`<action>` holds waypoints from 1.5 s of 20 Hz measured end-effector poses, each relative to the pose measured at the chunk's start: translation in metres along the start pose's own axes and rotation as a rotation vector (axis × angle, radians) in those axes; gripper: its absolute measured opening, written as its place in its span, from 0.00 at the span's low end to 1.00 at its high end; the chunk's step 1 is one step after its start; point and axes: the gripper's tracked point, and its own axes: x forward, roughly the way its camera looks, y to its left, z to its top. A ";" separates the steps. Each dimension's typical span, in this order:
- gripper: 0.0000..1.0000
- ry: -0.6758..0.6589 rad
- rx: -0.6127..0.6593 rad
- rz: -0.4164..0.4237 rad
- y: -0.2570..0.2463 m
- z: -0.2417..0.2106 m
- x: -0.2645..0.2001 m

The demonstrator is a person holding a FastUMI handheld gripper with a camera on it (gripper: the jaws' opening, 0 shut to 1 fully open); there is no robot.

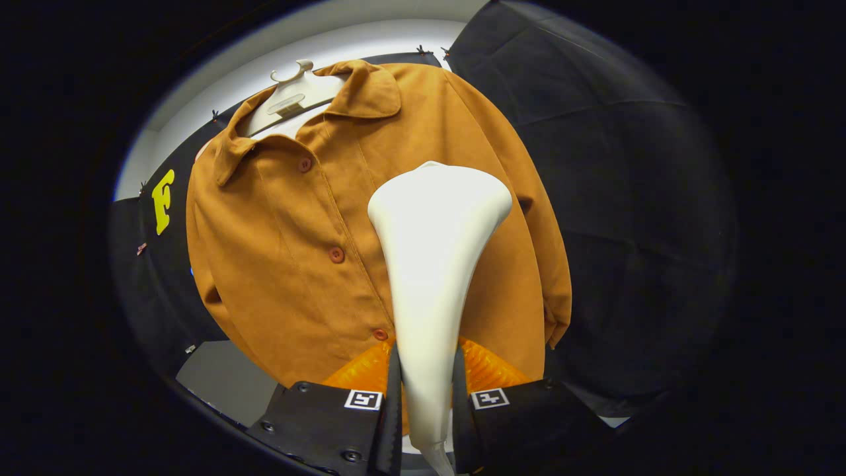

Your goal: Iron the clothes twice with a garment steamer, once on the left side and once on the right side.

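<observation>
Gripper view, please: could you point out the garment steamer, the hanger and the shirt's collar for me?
Garment steamer (433, 264): gripper view, middle of its white body, held between the tool's fingers.
Hanger (291, 99): gripper view, its pale shoulder below the hook.
Shirt collar (367, 92): gripper view, the flap beside the hanger.

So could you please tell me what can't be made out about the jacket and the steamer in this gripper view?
- Steamer: its face toward the jacket is turned away, so contact and steam cannot be judged.
- Jacket front behind the steamer head: hidden by the steamer.
- Jacket hem: covered by the gripper, whose fingers clamp the steamer handle.
- Hanger: mostly under the collar.
</observation>
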 end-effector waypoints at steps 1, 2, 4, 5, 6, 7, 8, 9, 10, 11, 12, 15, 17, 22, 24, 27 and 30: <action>0.34 0.015 0.004 -0.002 -0.002 -0.008 0.002; 0.34 0.031 0.007 -0.006 -0.006 -0.015 0.004; 0.34 0.053 0.010 -0.014 -0.013 -0.027 0.005; 0.34 0.063 0.011 -0.018 -0.016 -0.033 0.005; 0.34 0.075 0.011 -0.023 -0.018 -0.041 0.000; 0.34 0.089 0.015 -0.029 -0.022 -0.048 0.001; 0.34 0.105 0.019 -0.035 -0.025 -0.056 0.001; 0.34 0.121 0.023 -0.042 -0.028 -0.064 0.000; 0.34 0.137 0.025 -0.050 -0.031 -0.072 -0.001; 0.34 0.154 0.026 -0.057 -0.035 -0.081 -0.001; 0.34 0.171 0.026 -0.063 -0.038 -0.089 -0.002; 0.34 0.220 0.036 -0.079 -0.046 -0.110 -0.006; 0.34 0.241 0.035 -0.092 -0.049 -0.119 -0.008; 0.34 0.256 0.028 -0.130 -0.055 -0.126 -0.025; 0.34 0.234 0.024 -0.144 -0.053 -0.119 -0.037; 0.34 0.177 0.002 -0.165 -0.043 -0.099 -0.057; 0.34 0.109 -0.033 -0.176 -0.023 -0.072 -0.077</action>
